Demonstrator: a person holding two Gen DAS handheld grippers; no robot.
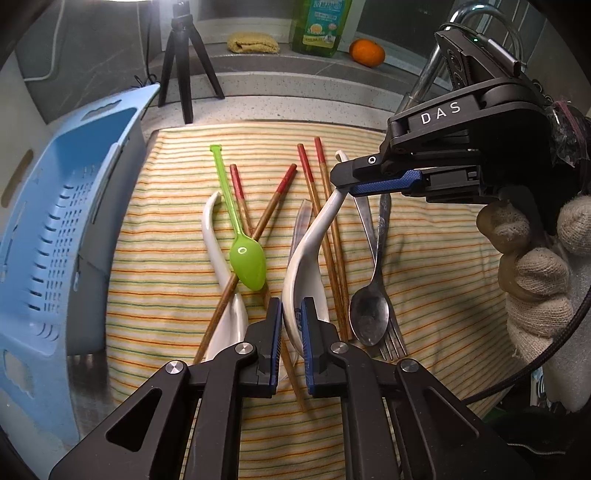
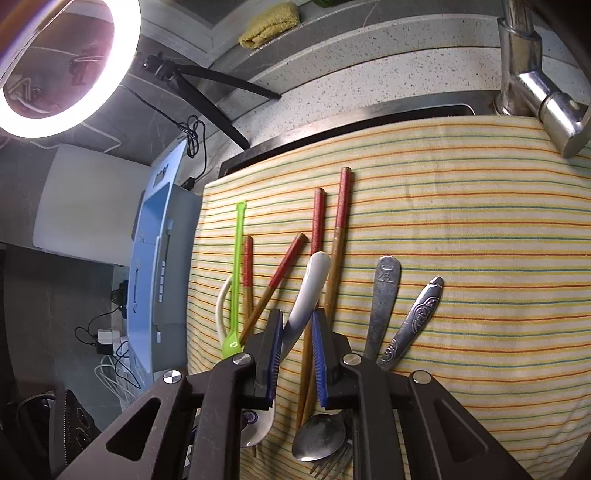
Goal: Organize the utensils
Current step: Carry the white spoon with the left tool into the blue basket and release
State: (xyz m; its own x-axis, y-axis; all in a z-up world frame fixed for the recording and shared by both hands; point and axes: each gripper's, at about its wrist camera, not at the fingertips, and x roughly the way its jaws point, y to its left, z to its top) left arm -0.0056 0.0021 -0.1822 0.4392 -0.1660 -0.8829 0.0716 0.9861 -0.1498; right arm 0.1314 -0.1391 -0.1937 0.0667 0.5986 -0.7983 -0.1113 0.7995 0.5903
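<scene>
Utensils lie mid-towel (image 1: 177, 280), striped cloth bare right and near edge; counter lip behind. White spoon (image 1: 314, 236) pinched at both ends: left gripper (image 1: 291, 325) narrow on its bowel-end bowl, right gripper (image 1: 345, 186) narrow on its handle. Blue basket (image 1: 55, 229) left of towel, tilted, nothing seen inside.

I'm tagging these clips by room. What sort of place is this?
Most likely a home kitchen counter at the sink: a chrome faucet, a bottle of dish soap, and a striped towel laid across the basin.
</scene>
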